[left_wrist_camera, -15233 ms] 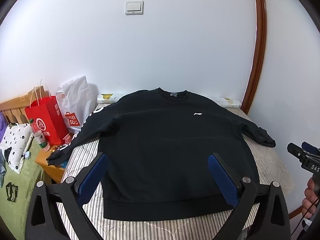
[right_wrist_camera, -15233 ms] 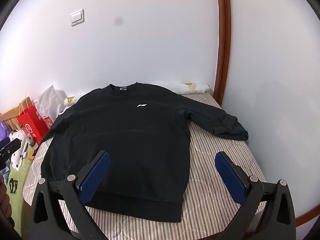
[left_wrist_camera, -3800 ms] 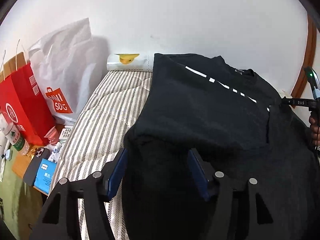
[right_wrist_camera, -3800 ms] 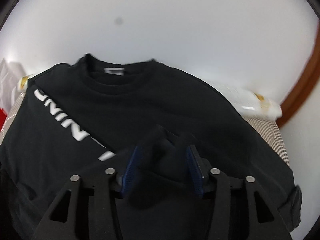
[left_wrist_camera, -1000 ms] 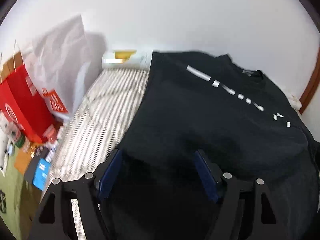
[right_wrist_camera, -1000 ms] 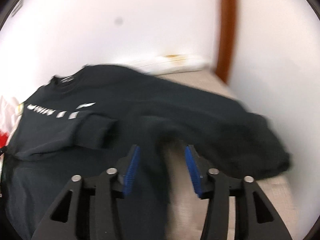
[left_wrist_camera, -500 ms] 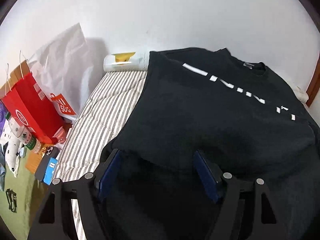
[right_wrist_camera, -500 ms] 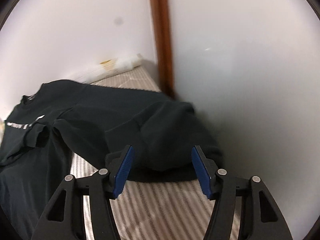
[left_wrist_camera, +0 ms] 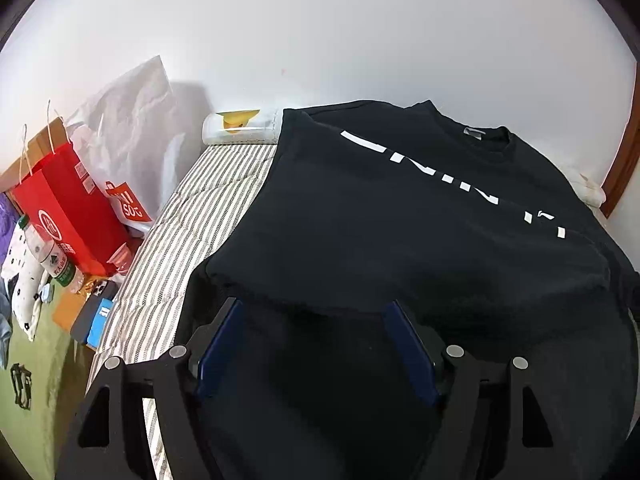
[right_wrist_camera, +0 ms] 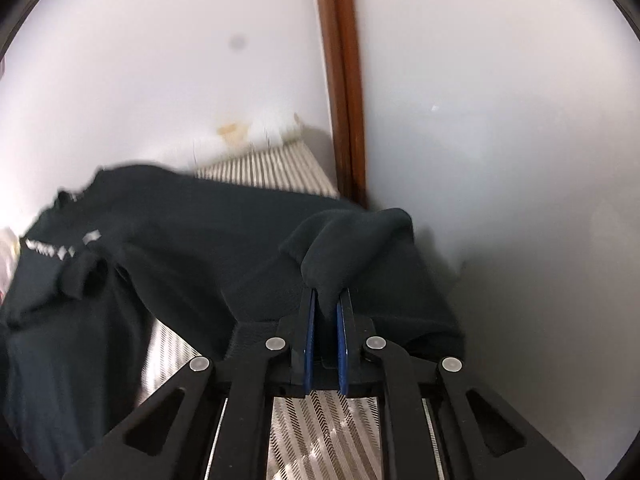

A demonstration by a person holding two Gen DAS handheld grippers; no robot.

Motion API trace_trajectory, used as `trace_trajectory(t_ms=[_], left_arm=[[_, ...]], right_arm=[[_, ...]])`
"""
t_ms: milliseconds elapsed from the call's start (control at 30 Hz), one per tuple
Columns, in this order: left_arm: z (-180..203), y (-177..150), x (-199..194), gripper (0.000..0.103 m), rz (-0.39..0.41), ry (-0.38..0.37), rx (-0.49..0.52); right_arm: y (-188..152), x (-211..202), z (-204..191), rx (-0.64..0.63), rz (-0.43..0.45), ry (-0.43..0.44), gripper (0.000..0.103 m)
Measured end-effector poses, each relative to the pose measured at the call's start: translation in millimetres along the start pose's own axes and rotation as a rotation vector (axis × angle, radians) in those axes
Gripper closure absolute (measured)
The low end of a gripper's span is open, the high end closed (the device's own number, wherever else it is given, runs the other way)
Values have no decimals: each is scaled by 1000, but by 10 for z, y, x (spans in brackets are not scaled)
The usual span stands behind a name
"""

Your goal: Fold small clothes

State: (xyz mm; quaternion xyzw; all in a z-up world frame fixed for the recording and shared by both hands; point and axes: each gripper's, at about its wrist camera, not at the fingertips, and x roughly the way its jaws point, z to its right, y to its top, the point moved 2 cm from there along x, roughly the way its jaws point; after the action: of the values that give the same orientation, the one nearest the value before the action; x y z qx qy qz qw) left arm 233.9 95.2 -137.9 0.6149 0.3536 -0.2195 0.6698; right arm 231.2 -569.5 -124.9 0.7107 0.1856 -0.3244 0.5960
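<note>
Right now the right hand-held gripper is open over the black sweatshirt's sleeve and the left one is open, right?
Not quite: the right hand-held gripper is shut on the sweatshirt sleeve, as the right wrist view shows. The left hand-held gripper is open.

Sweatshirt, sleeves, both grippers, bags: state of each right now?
black sweatshirt: flat on the striped mattress, partly folded
left sleeve: folded across the chest
right sleeve cuff: pinched, raised
right gripper: just closed, shut on the cuff
left gripper: open over the hem, holding nothing
red paper bag: upright
</note>
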Motion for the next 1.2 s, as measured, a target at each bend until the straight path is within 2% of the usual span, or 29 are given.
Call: trace_trajectory(t_ms=[200,333,500,600,833,1000,1200], left_arm=[[-208,-86,-216,31,28,-20,-48],[-396,-190,-347,31,45,-39,-57],[-701,-267,-452,31,53,-64,-87],[-859,-307,-468,31,48,-94,-113],[-1079,-413,-379,31,39,-139,-142],[-1230,-392,-253,31,29,-166,-176],[-1307,-300,-170,31,36,-216,-190]], right_arm=[[295,-492,-151,77,78,73,93],[516,-691,-555,112,112,150,93],[765,-833,-1418,79,133,257,93],[872,-918,-2118,38,140,330,93],[871,-974,-3538,-15,109,486,93],[725,-693,-4502,-42,56,572,93],[432,-281,-5176,-59,-11,628,93]])
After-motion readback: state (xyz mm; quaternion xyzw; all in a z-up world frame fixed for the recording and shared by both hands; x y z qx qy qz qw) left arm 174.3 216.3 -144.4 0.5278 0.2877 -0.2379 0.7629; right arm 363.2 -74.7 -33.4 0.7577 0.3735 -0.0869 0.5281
